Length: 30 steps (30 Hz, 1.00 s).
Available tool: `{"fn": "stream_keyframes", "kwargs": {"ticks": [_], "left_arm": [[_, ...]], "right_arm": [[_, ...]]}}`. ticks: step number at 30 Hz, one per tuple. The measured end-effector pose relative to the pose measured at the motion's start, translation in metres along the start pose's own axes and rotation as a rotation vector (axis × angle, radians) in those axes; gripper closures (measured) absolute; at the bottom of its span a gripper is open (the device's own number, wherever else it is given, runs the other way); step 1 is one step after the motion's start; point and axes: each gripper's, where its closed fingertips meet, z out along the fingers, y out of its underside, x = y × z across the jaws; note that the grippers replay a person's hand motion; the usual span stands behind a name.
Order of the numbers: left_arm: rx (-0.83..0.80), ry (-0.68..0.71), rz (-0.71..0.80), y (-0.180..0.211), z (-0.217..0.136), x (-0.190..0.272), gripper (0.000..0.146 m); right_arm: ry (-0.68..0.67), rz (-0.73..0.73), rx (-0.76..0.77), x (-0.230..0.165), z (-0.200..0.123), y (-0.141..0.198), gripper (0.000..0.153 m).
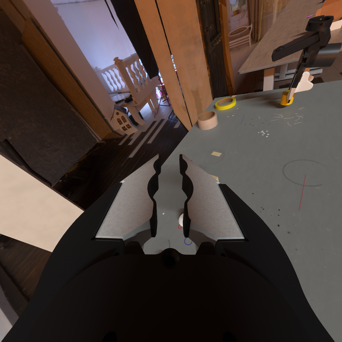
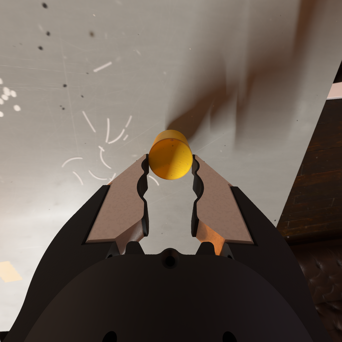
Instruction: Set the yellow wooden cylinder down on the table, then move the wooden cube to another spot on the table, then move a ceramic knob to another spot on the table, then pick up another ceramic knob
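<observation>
My right gripper (image 2: 170, 162) is shut on the yellow wooden cylinder (image 2: 170, 159), fingertips pressed on both of its sides, pointing down at the grey table (image 2: 129, 55). In the left wrist view the cylinder (image 1: 284, 100) stands on the table at the far right with the right gripper (image 1: 290, 96) over it. My left gripper (image 1: 170, 159) is empty, with a narrow gap between its fingers, above the table's left edge. A white ceramic knob (image 1: 181, 219) shows partly between its fingers. A wooden cube's corner (image 1: 215, 178) peeks out behind the right finger.
A yellow tape roll (image 1: 225, 103) and a beige tape roll (image 1: 207, 120) lie near the table's far left corner. A cream lobed object (image 1: 306, 82) sits behind the right gripper, partly hidden. The table (image 1: 259, 166) drops off to dark floor on the left.
</observation>
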Motion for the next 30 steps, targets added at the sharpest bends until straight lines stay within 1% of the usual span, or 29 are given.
{"fn": "stream_keyframes", "kwargs": {"ticks": [2,6,17,19,21,23,27,30], "left_arm": [[-0.001,-0.006,0.004,0.001,-0.002,-0.002,0.127],[-0.009,-0.011,0.002,0.003,-0.002,-0.004,0.127],[-0.028,0.012,0.037,0.002,0.001,0.006,0.128],[-0.027,0.015,0.041,0.001,0.000,0.006,0.128],[-0.022,0.014,0.044,0.000,-0.002,0.006,0.128],[-0.012,0.013,0.044,-0.002,-0.005,0.005,0.128],[0.018,0.007,0.037,-0.007,-0.012,0.003,0.128],[0.031,-0.005,0.032,-0.009,-0.017,0.000,0.128]], "right_arm": [[0.020,0.005,-0.012,0.004,0.006,0.002,0.106],[0.005,0.017,-0.015,0.006,0.014,0.004,0.106],[0.024,-0.018,0.016,0.007,0.015,0.003,0.106],[0.034,-0.021,0.035,0.006,0.010,0.002,0.092],[0.044,-0.029,0.069,0.004,-0.002,-0.001,0.088],[0.048,-0.036,0.121,0.000,-0.023,-0.005,0.088],[0.144,-0.051,0.247,-0.013,-0.087,-0.017,0.090],[0.171,-0.079,0.346,-0.048,-0.135,-0.030,0.092]]}}
